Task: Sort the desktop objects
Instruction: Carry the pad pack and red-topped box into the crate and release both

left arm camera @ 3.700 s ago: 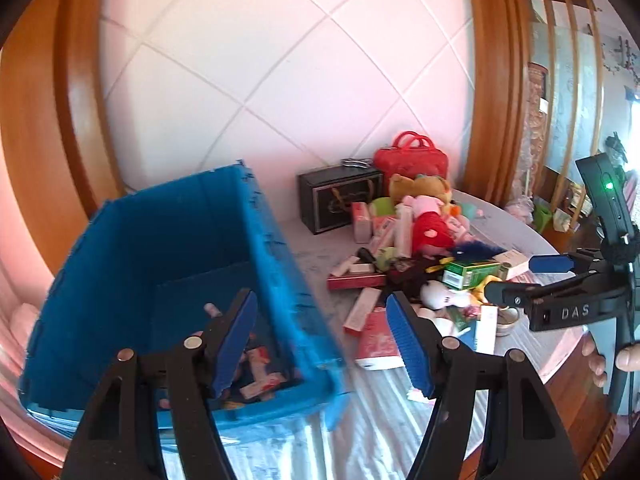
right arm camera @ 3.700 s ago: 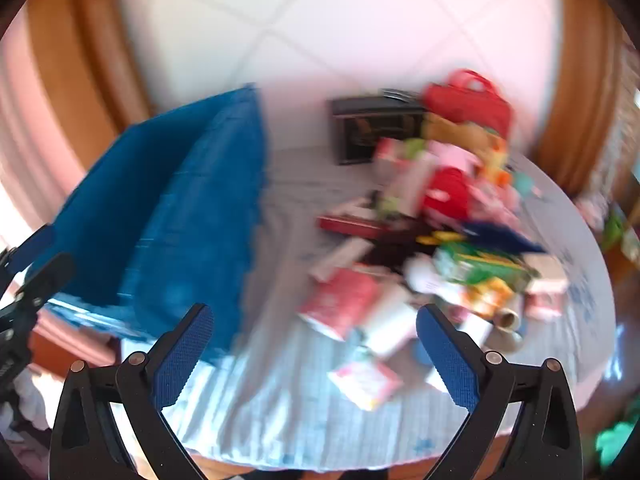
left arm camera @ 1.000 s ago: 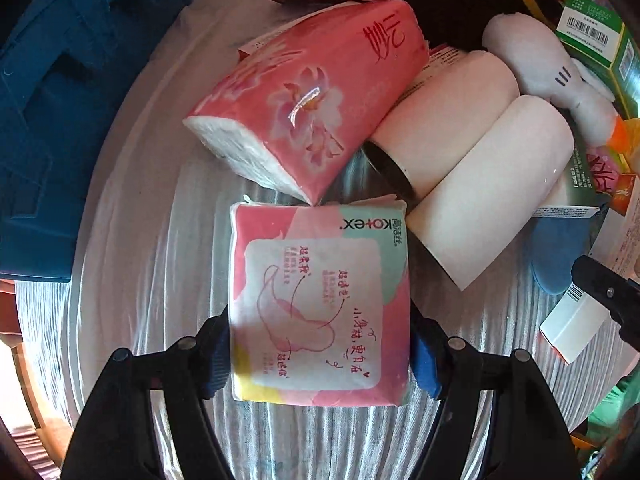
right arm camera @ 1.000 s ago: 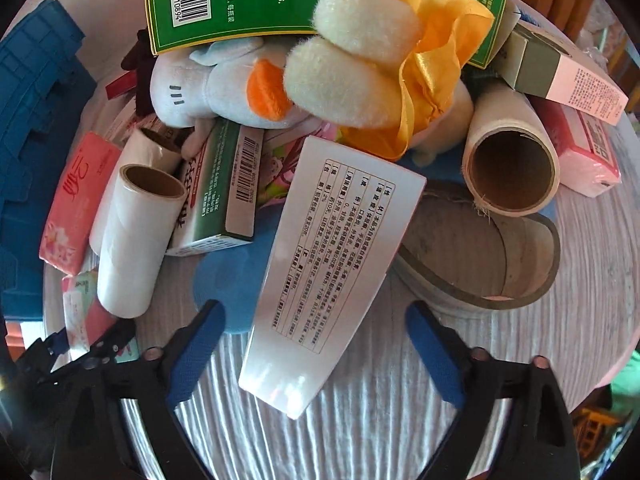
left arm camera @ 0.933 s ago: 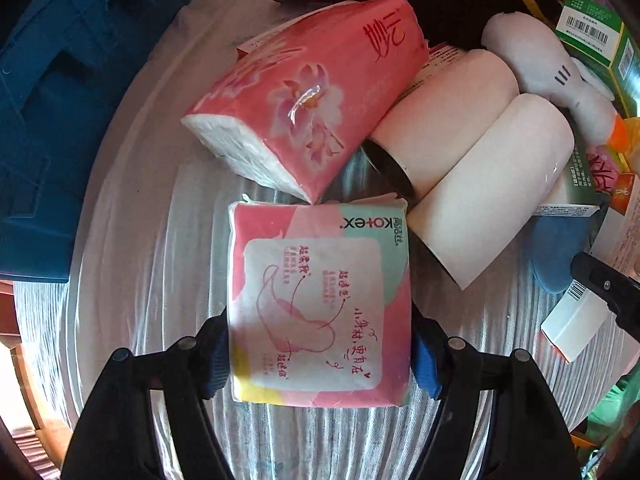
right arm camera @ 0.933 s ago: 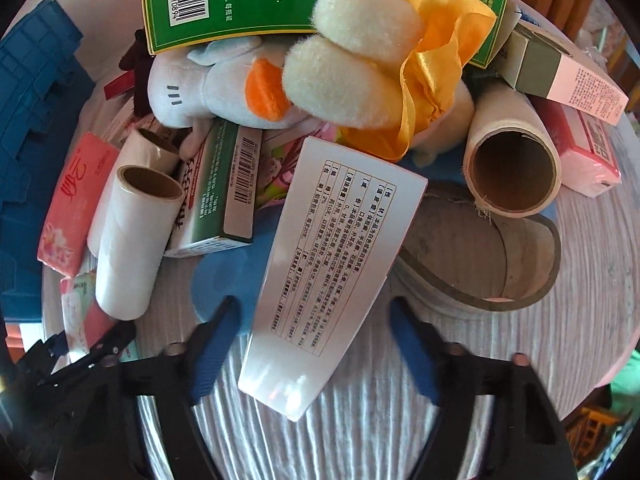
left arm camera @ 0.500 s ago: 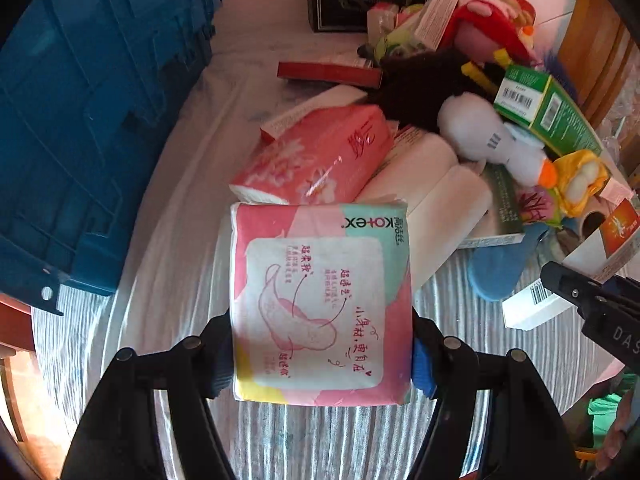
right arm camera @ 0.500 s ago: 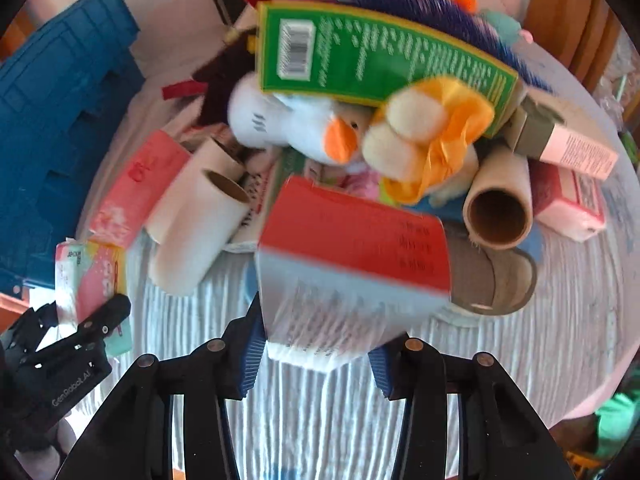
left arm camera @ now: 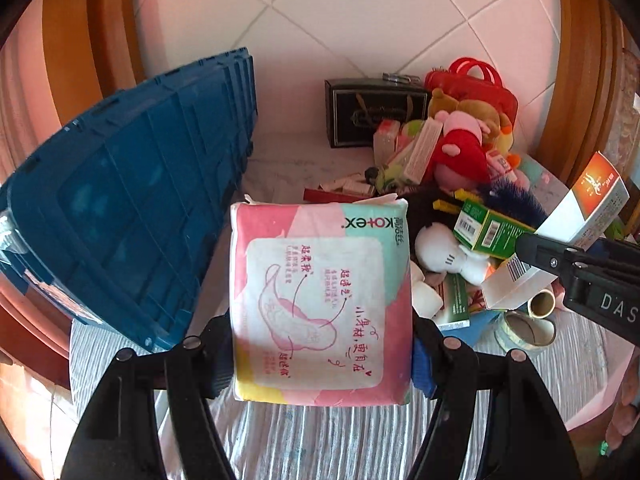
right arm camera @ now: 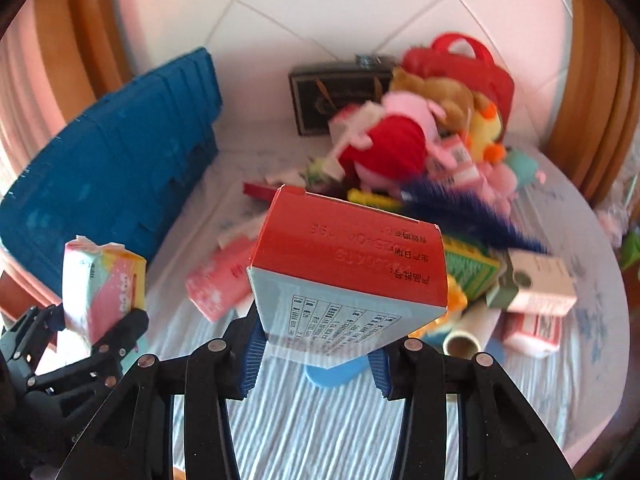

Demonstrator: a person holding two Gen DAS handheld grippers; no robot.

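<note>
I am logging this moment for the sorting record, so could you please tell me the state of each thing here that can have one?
left gripper: jaws shut on the pink pad pack, held clear of the table.
right gripper: jaws shut on the red-and-white carton, lifted.
blue crate: beside the pile, its inside hidden.
paper rolls: lying on their sides.
</note>
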